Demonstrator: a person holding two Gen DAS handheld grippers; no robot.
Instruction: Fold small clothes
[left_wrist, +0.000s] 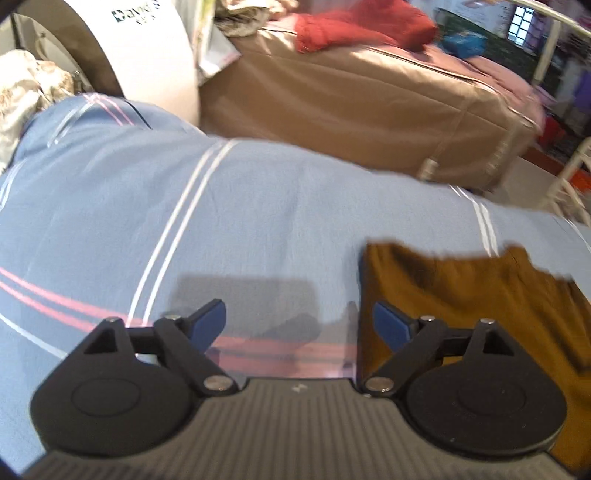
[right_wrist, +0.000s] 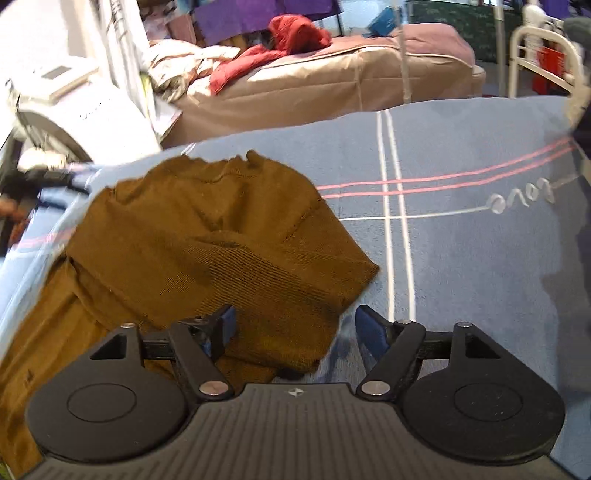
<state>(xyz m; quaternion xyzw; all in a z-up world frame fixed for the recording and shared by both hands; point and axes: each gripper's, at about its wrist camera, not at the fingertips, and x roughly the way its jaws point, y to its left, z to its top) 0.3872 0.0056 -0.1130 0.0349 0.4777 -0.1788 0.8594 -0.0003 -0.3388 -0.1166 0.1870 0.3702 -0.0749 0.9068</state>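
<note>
1. A brown garment (right_wrist: 207, 236) is laid rumpled on the blue sheet (right_wrist: 461, 258).
2. The left gripper (left_wrist: 299, 325) is held wide open, empty, beside the garment's edge.
3. The right gripper (right_wrist: 295, 328) is spread wide over the garment's corner, nothing clamped.

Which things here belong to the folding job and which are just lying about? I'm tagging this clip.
Belongs to the job:
brown garment
blue striped sheet it lies on
left gripper, open
right gripper, open

Just lying about:
red clothing
tan mattress
white bed rail
</note>
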